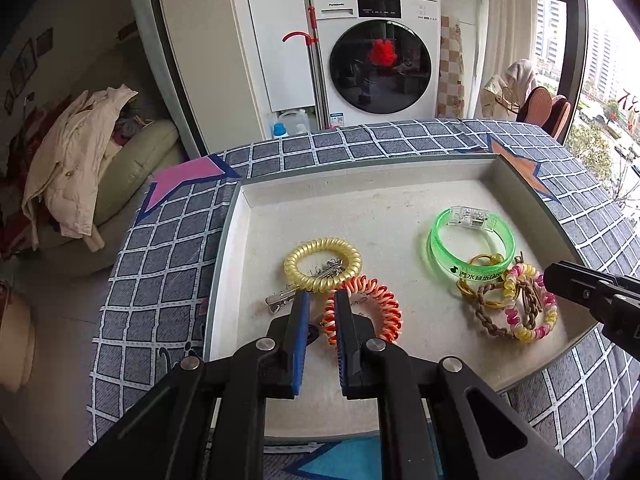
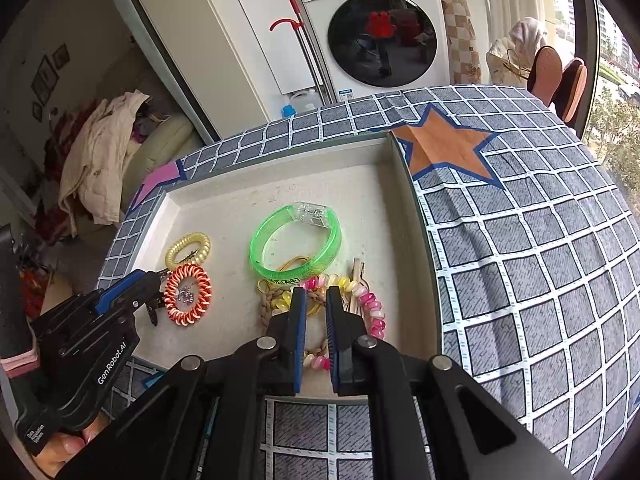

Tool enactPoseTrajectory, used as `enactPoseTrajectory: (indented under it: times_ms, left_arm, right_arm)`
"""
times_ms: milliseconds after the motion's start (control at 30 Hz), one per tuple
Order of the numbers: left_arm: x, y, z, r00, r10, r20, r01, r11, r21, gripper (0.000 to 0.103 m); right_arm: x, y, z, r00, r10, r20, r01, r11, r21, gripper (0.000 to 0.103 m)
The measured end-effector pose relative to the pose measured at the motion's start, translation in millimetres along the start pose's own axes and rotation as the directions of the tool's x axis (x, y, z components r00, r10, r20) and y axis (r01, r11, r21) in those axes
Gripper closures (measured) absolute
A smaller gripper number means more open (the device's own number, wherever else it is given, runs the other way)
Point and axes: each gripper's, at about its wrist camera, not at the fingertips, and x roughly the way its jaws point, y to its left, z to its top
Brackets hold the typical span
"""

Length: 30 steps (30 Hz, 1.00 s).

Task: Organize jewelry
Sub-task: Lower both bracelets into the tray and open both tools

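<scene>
My left gripper [image 1: 322, 300] covers the near-left part of the orange coil [image 1: 362, 310]; my right gripper [image 2: 316, 300] hides the middle of the pink coil [image 2: 370, 306] and braid [image 2: 272, 294]. The tray's [image 2: 424, 260] near edge lies behind both. The bangle's [image 1: 472, 248] print is too small to read
</scene>
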Motion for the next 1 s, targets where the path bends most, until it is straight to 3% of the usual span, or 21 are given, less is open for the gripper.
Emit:
enactPoseTrajectory:
  times_ms: [33,67,100,167,400,467,533,567,767,833,1000]
  left_arm:
    - [-1,2,0,1.000,0.003,0.002,-0.003,1.000,-0.007,0.070]
    - [-2,3,-1,1.000,0.006,0.003,-0.006,1.000,-0.014,0.043]
    - [-4,5,-1,1.000,0.018,0.006,-0.018,1.000,-0.025,0.000]
    - [-14,10,-3,0.997,0.051,0.058,-0.048,0.998,-0.045,0.000]
    - [-24,15,-6,0.998,0.035,0.046,-0.033,0.998,-0.048,0.000]
    - [-26,16,-8,0.998,0.035,0.043,-0.032,0.998,-0.051,0.000]
    - [-26,16,-11,0.999,0.036,0.036,-0.034,0.998,-0.050,0.000]
    - [-27,17,-12,0.999,0.037,0.034,-0.035,0.998,-0.050,0.000]
    - [-36,21,-20,0.998,0.036,0.042,-0.033,0.997,-0.074,0.000]
    - [-40,21,-23,0.998,0.038,0.046,-0.035,0.997,-0.072,0.000]
    - [-47,22,-28,0.998,0.041,0.049,-0.037,0.996,-0.083,0.000]
  right_arm:
    - [0,0,0,1.000,0.000,0.002,0.000,1.000,-0.001,0.092]
    - [-1,0,0,1.000,0.000,0.003,0.000,1.000,-0.001,0.092]
    - [-2,0,0,1.000,0.000,0.005,0.000,1.000,0.000,0.092]
    - [-3,0,0,1.000,0.002,0.006,-0.002,1.000,0.000,0.092]
    - [-4,3,-3,1.000,0.005,0.005,-0.005,1.000,-0.009,0.092]
    - [-6,7,-5,1.000,0.002,0.009,-0.001,1.000,-0.028,0.085]
    - [-10,11,-7,1.000,-0.015,0.024,0.017,0.999,-0.051,0.053]
    - [-12,14,-8,0.999,-0.025,0.037,0.028,0.998,-0.063,0.047]
    - [-21,23,-14,0.997,-0.051,0.059,0.058,0.992,-0.116,0.042]
    - [-24,25,-16,0.996,-0.055,0.070,0.063,0.991,-0.122,0.031]
    - [-32,31,-22,0.992,-0.068,0.104,0.083,0.985,-0.149,0.022]
